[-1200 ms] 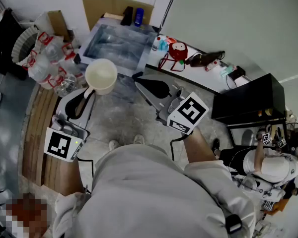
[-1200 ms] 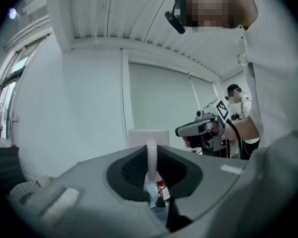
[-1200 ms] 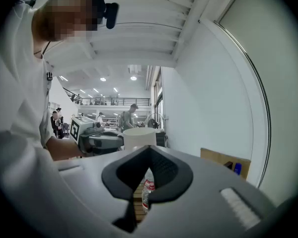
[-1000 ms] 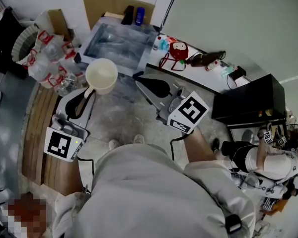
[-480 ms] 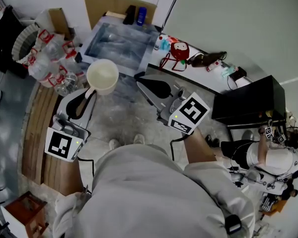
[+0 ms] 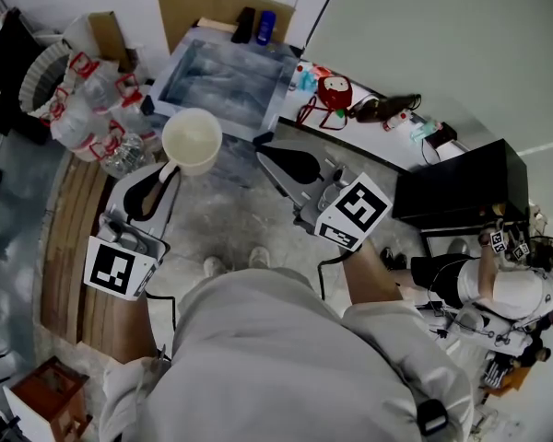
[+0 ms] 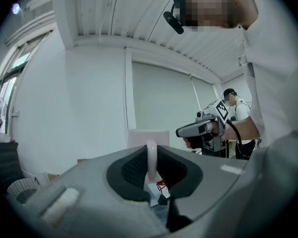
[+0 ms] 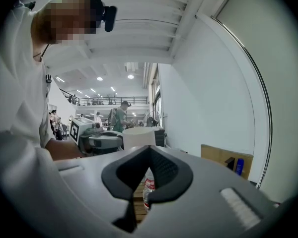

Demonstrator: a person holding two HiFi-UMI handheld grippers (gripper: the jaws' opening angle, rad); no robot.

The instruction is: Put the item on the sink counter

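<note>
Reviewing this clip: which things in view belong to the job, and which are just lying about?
Job: cream cup, clamped by its handle in the left tool; steel sink; white counter beside it.
Lying about: shut, empty right tool; red round object; dark bottle; clear red-labelled bottles; black box.

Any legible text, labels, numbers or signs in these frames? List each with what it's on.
No text is legible in any view.
Black-and-white square marker on the left cube: pattern only, no characters.
Black-and-white square marker on the right cube: pattern only, no characters.
Red labels on the clear plastic bottles: too small to read.
Small blue bottle: too small to read.
</note>
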